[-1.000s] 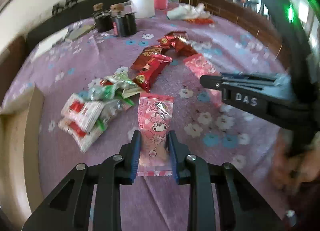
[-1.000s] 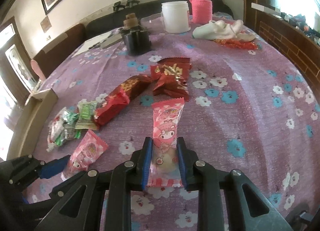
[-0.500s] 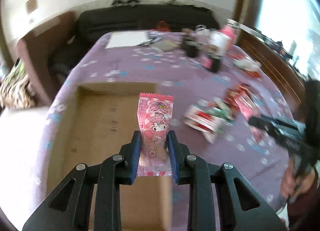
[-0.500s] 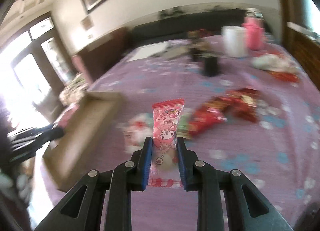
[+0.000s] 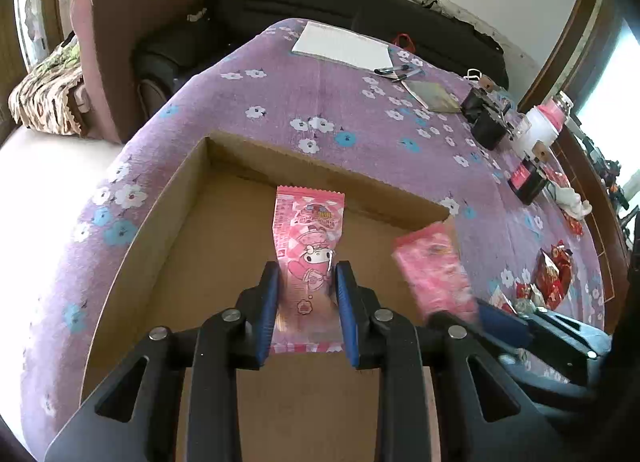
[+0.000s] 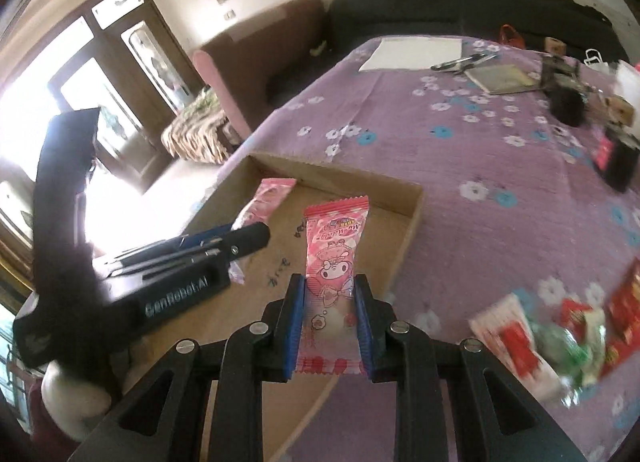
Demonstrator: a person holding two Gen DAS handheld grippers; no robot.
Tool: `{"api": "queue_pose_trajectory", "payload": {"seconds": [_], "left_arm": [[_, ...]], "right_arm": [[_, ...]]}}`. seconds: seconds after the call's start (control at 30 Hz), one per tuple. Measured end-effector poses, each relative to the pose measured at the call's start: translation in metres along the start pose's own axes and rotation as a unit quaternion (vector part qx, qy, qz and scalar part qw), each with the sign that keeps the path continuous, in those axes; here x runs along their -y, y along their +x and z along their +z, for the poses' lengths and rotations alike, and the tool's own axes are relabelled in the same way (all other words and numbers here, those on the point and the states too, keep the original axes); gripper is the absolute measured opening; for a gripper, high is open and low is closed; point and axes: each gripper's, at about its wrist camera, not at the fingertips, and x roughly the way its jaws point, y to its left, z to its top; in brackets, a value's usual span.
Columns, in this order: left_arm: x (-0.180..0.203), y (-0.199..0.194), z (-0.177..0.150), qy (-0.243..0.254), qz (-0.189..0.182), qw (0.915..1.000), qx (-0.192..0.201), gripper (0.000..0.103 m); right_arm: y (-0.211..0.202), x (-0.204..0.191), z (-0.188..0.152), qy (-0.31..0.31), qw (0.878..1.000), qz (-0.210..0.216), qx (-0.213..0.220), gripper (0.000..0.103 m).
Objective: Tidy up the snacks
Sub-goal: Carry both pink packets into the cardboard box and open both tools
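While the cardboard box (image 5: 168,198) sits at the table's near edge on the purple flowered cloth (image 5: 320,94), the left gripper (image 5: 308,302) hangs over it with a pink snack packet (image 5: 310,238) between its blue pads; its jaws have just been opening slightly. Beside it, the right gripper (image 6: 330,322) pinches a second pink packet (image 6: 334,250) above the box's right side. Other snacks (image 6: 560,334) lie on the cloth farther right.

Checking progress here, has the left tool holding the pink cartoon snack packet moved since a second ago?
Yes. The left tool, holding the pink cartoon snack packet, moved from over the snack pile to above the shallow cardboard box; its jaws have just been opening.
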Motion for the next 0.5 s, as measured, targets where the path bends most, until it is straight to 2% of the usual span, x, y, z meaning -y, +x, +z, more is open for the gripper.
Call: {"api": "queue_pose_trajectory", "payload": {"seconds": [0.13,0.17,0.33,0.37,0.43,0.47,0.5], "left_arm": [[-0.007,0.006,0.006,-0.025,-0.015,0.9995,-0.01,0.028],[-0.008,0.005,0.006,-0.03,-0.015,0.9994,-0.012,0.028],[-0.012,-0.028,-0.004,-0.038,-0.021,0.999,0.015,0.028],[-0.011,-0.04,-0.008,-0.036,-0.027,0.9987,0.023,0.028],[-0.007,-0.059,-0.015,-0.029,-0.041,0.9981,0.036,0.028],[-0.002,-0.071,-0.022,-0.023,-0.053,0.9973,0.045,0.033],[0.001,-0.079,-0.027,-0.019,-0.06,0.9967,0.052,0.045]], "right_arm": [[0.013,-0.001,0.004,-0.002,1.0,-0.007,-0.005,0.028],[0.013,0.0,0.004,0.0,1.0,-0.001,-0.007,0.031],[-0.025,0.015,0.004,0.003,0.999,0.026,0.03,0.04],[-0.039,0.024,0.002,0.001,0.999,0.017,0.044,0.044],[-0.056,0.043,0.0,-0.003,0.998,-0.017,0.063,0.045],[-0.064,0.055,-0.003,-0.013,0.996,-0.049,0.068,0.045],[-0.066,0.063,-0.006,-0.022,0.995,-0.077,0.066,0.046]]}}
